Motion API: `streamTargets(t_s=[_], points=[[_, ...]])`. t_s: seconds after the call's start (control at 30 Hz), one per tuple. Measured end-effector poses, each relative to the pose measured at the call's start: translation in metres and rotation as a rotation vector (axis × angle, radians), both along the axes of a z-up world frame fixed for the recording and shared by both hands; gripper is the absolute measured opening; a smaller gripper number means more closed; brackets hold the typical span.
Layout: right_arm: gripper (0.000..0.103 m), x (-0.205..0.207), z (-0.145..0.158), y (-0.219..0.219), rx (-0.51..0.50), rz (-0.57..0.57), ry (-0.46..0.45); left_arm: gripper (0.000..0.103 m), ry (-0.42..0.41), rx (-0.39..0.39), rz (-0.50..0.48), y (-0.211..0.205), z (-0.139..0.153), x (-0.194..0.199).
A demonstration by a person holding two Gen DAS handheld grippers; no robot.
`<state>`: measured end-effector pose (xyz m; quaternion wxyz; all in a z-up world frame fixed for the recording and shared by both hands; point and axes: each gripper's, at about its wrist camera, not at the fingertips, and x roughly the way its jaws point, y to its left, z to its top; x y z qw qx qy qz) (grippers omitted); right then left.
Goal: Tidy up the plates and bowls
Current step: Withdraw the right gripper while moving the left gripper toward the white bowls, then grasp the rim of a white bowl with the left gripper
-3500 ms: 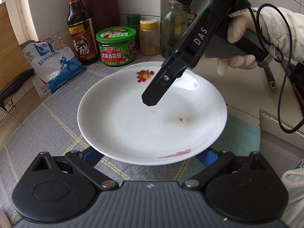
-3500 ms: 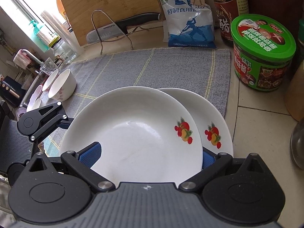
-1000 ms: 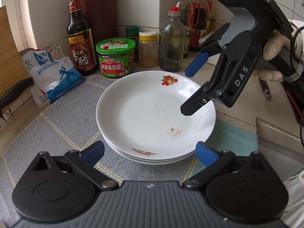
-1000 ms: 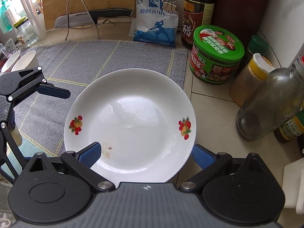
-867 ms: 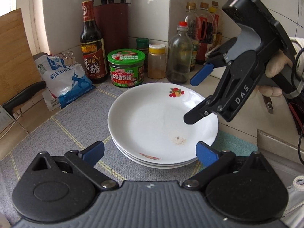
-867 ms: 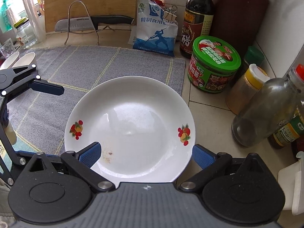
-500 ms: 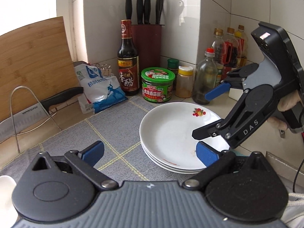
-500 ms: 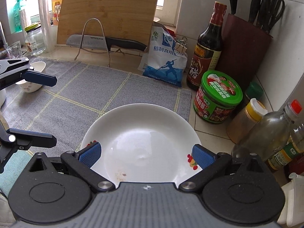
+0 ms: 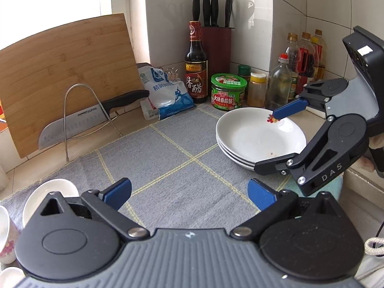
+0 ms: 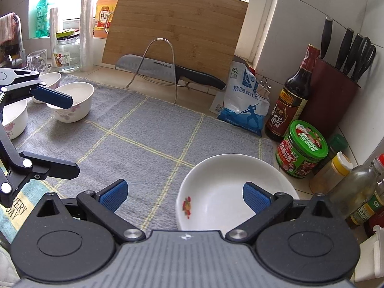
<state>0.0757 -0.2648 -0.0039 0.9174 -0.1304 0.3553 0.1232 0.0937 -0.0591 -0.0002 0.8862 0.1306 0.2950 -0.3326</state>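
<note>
The stack of white plates [image 9: 260, 139] sits at the right of the left wrist view, on the edge of the grey checked mat [image 9: 172, 168], just in front of the green-lidded jar [image 9: 228, 91]. The top plate carries a small fruit print and a brownish speck. White bowls [image 10: 73, 102] stand well apart from the stack, at the upper left of the right wrist view, on the far side of the mat.

The right gripper [image 10: 184, 195] hangs above the near rim of the plates, jaws spread wide, gripping nothing. The left gripper [image 9: 189, 190] hovers over bare mat at lower centre, its jaws likewise wide and empty.

Behind, a wooden cutting board [image 9: 64, 72] leans against the wall with a knife [image 9: 96, 117] on a wire rack.
</note>
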Motion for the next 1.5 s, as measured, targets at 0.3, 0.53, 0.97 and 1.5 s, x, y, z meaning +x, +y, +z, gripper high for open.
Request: streamTargets(t_s=[0.3, 0.53, 0.97, 1.5], points=[[0.103, -0.027, -0.016, 0.076, 0.028, 0.025, 0.013, 0.102, 0.039, 0.003, 0.016, 0.068, -0.009, -0.017], [0.103, -0.027, -0.030, 0.136, 0.038, 0.098, 0.054, 0.102, 0.047, 0.014, 0.083, 0.121, -0.012, -0.017], [0.103, -0.016, -0.028, 0.232, 0.064, 0.310, 0.054, 0.102, 0.030, 0.102, 0.226, 0.212, -0.017, 0.012], [0.103, 0.000, -0.043, 0.305, 0.075, 0.463, 0.050, 0.083, 0.236, 0.094, 0.240, 0.259, -0.046, 0.053]])
